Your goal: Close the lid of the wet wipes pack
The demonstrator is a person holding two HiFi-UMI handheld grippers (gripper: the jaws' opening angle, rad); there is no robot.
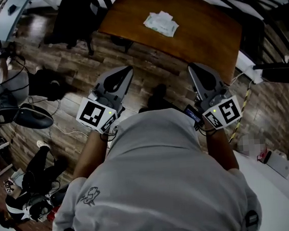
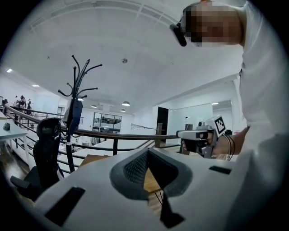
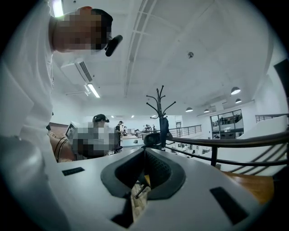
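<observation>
The wet wipes pack [image 1: 161, 23], white and crumpled-looking, lies on the far part of a brown wooden table [image 1: 203, 35] ahead of me; its lid is too small to make out. Both grippers are held level over the wood floor, short of the table's near edge. My left gripper [image 1: 128, 68] has its jaws together with nothing between them, as its own view shows at the tips [image 2: 148, 152]. My right gripper [image 1: 192, 66] is likewise shut and empty [image 3: 145, 151]. The pack shows in neither gripper view.
A black office chair [image 1: 75, 19] stands left of the table. Bags, cables and shoes [image 1: 32, 117] litter the floor at left. A white table [image 1: 280, 177] is at lower right. A coat stand [image 2: 74, 103] and railing [image 2: 117, 135] stand beyond.
</observation>
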